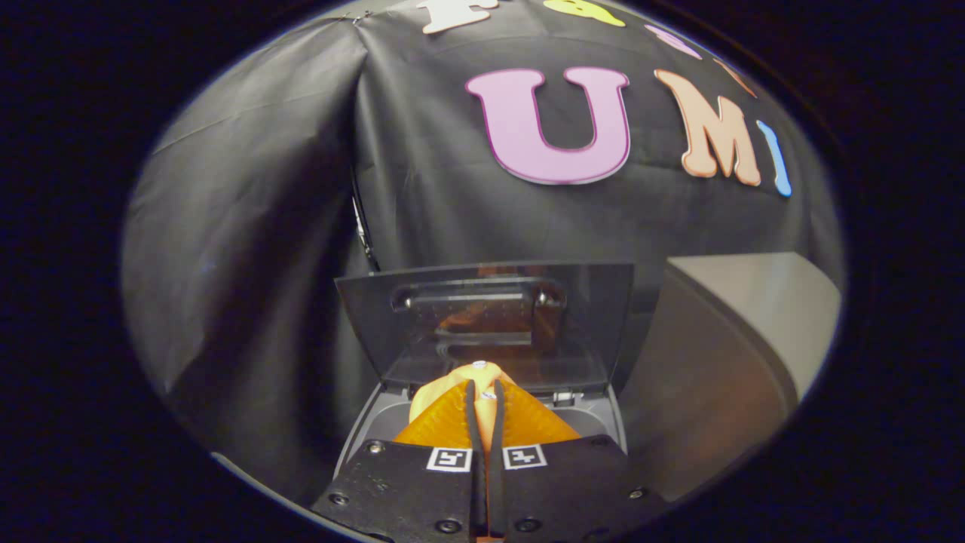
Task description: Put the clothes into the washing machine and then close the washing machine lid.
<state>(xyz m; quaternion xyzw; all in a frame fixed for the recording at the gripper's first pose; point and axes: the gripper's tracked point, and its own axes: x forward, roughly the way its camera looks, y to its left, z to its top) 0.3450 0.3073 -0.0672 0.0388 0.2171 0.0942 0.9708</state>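
Black cloth wall (249,226) fills the background, draped with creases, a seam running down where two panels meet. A grey boxy unit (724,354) stands to the right of the washing machine, its flat top lit, its near corner rounded. The washing machine (603,426) sits low just ahead of the gripper, grey top deck showing on either side of the fingers. Its lid (482,324) is open, standing nearly upright and tilted a little back, hinged at the far edge of the opening; dark translucent panel with a rectangular handle recess near its top, orange reflection in it. The gripper (483,392) is closed, both fingers pressed together with only a thin slit between, pinching the clothes (452,388). The clothes are a pale orange-peach soft bunch, smooth and rounded, wedged between the fingertips and bulging out past them on the left side and above the tips, over the machine's opening and in front of the lid's lower edge. Long axis of the bunch cannot be told; the visible part runs forward along the fingers, toward the lid
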